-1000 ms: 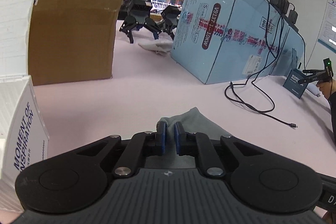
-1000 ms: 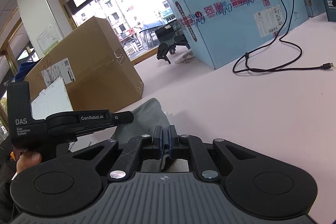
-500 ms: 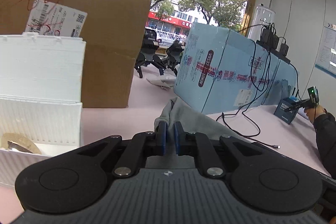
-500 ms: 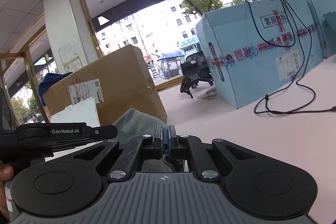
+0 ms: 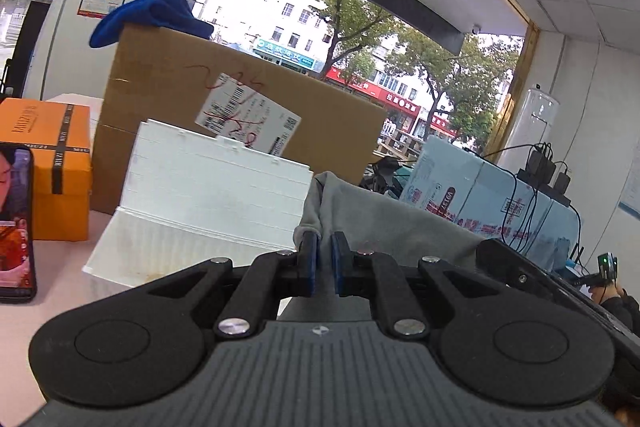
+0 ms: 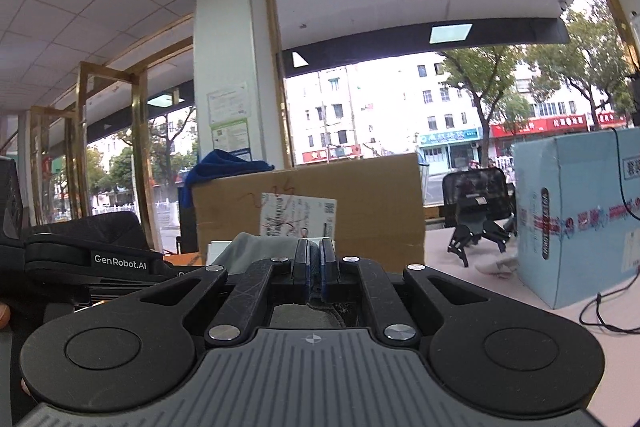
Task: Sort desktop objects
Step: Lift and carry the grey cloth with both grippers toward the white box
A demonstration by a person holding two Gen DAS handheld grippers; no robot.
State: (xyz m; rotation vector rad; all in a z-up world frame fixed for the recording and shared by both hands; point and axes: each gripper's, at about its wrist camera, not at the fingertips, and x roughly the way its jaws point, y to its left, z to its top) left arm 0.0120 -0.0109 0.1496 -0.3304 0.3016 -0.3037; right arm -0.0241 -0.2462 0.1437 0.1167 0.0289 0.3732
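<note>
Close in, the left gripper (image 5: pixel 324 259) is seen pinched narrow on one edge of a grey cloth (image 5: pixel 384 223), and the right gripper (image 6: pixel 315 263) is likewise clamped on a fold of the same cloth (image 6: pixel 256 245), a strip of fabric being caught between its blue pads. The cloth is held up off the table between the two tools, sagging from the left grip across to the right-hand tool. Just behind the cloth a white ribbed box (image 5: pixel 208 195) is stood, its open top hidden from both views; whether anything lies inside cannot be told. Left of the white box a phone (image 5: pixel 14 223) and an orange box (image 5: pixel 60 163) are noted; behind it a large brown carton (image 5: pixel 168 99) topped with a blue rag (image 5: pixel 152 15); to its right, farther off, a light-blue carton (image 6: pixel 576 211) with cables. The step in hand is judged to be carrying or spreading the cloth in a two-point grip. Where it is meant to go is not settled by these views; any next move would call for both grips to be kept even, so that the fabric is not dragged over the white box's rim.
</note>
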